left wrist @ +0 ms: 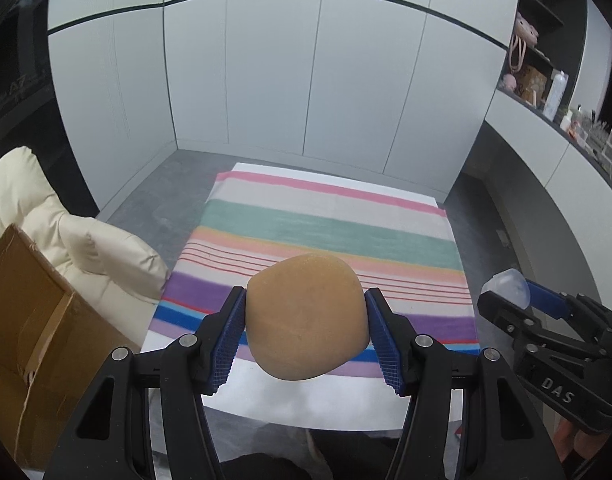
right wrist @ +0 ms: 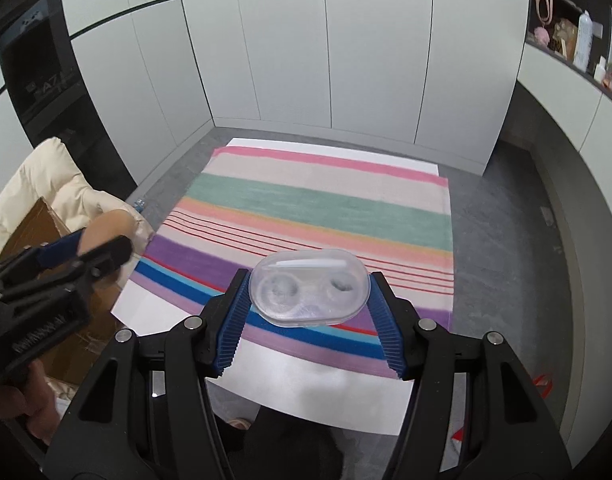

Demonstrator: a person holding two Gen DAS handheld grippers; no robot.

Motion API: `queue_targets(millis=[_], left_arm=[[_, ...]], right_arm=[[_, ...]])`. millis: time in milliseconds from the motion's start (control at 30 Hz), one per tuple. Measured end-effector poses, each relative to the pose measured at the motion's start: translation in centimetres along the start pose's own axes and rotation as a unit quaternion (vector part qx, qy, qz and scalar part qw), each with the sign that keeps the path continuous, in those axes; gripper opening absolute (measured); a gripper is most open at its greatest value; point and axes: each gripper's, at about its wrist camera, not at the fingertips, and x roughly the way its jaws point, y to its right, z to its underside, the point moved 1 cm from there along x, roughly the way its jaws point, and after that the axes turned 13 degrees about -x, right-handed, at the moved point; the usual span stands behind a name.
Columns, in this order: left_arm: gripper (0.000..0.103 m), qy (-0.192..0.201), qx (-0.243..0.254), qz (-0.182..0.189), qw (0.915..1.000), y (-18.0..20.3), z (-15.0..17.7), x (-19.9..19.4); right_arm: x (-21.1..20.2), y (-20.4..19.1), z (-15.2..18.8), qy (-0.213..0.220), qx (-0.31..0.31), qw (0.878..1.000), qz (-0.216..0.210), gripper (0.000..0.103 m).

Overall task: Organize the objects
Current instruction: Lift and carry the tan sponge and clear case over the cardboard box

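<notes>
My left gripper [left wrist: 306,332] is shut on a tan, rounded sponge-like pad [left wrist: 306,316], held in the air above the striped cloth [left wrist: 326,224]. Its blue pads press the object's two sides. My right gripper [right wrist: 310,312] is shut on a clear plastic case [right wrist: 310,286] with two round wells, also lifted over the striped cloth [right wrist: 326,208]. In the left wrist view the right gripper [left wrist: 518,294] shows at the right edge with the clear case [left wrist: 508,286]. In the right wrist view the left gripper [right wrist: 86,248] appears at the left with the tan pad [right wrist: 106,228].
The cloth lies on a white table [left wrist: 306,404] over grey floor. A brown cardboard box [left wrist: 30,320] and a cream padded jacket [left wrist: 66,232] sit left of the table. White cabinet doors stand behind. A cluttered shelf [left wrist: 554,92] runs along the right wall.
</notes>
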Motion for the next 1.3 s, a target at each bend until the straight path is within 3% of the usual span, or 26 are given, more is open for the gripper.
queue_targets(millis=[200,533,1300], left_arm=[[0.061,0.013,-0.020,-0.006,0.9997,-2.6,-0.3,-0.6],[0.061,0.016,-0.049,-0.026,0.9983,-7.5,-1.0,-0.7],[0.061,0.057,-0.097,-0.078,0.9906,-16.9,-1.0,-5.5]], right_arm=[[0.4,-2.1,-1.3,0.005,-0.038,0.999,0.017,0.061],[2.1,-4.9,-2.9,0.003,-0.048,0.999,-0.009,0.061],[2.7,-15.5,-6.8,0.033,-0.101,0.992,-0.063,0.061]])
